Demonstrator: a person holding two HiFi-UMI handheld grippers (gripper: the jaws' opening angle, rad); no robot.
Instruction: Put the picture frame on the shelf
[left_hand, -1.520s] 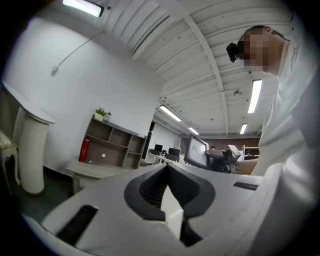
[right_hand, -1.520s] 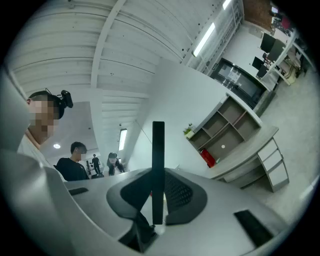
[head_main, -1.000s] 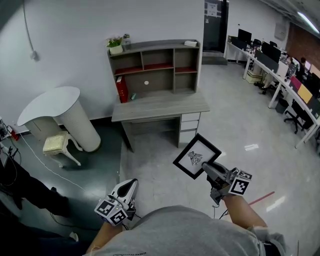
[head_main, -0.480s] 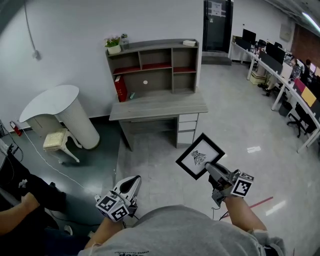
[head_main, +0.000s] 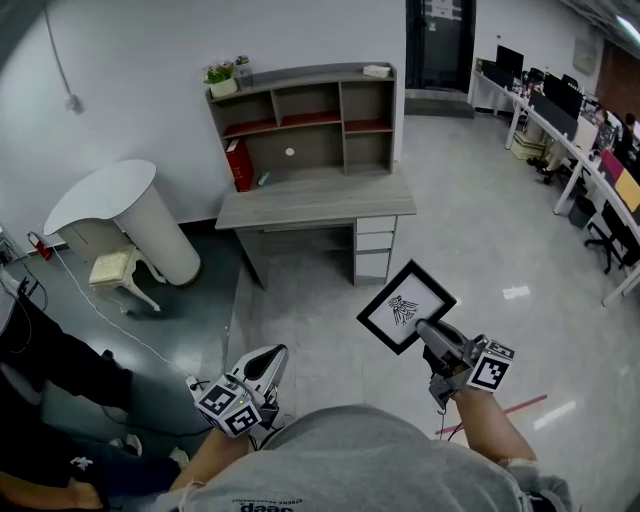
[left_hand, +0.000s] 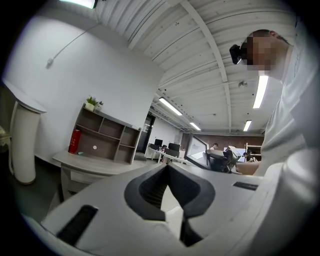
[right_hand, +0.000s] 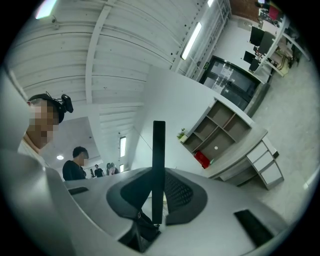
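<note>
A black picture frame (head_main: 406, 306) with a white mat and a dark drawing hangs in the air at the lower right of the head view, above the grey floor. My right gripper (head_main: 425, 330) is shut on its lower corner; in the right gripper view the picture frame (right_hand: 158, 165) shows edge-on as a thin black bar between the jaws. My left gripper (head_main: 272, 358) is shut and empty at the lower left, and its jaws meet in the left gripper view (left_hand: 167, 167). The grey shelf unit (head_main: 305, 120) stands on a desk (head_main: 316, 198) against the far wall.
A red box (head_main: 237, 164) and a potted plant (head_main: 219, 80) sit on the shelf unit. A white rounded table (head_main: 125, 225) and a small stool (head_main: 117, 273) stand at the left. Office desks with monitors (head_main: 560, 110) line the right side. A seated person's legs (head_main: 60, 360) are at the left.
The view has drifted forward a little, so the desk and shelf sit slightly lower and closer. Both grippers keep their grip and pose. The person at the left has shifted.
</note>
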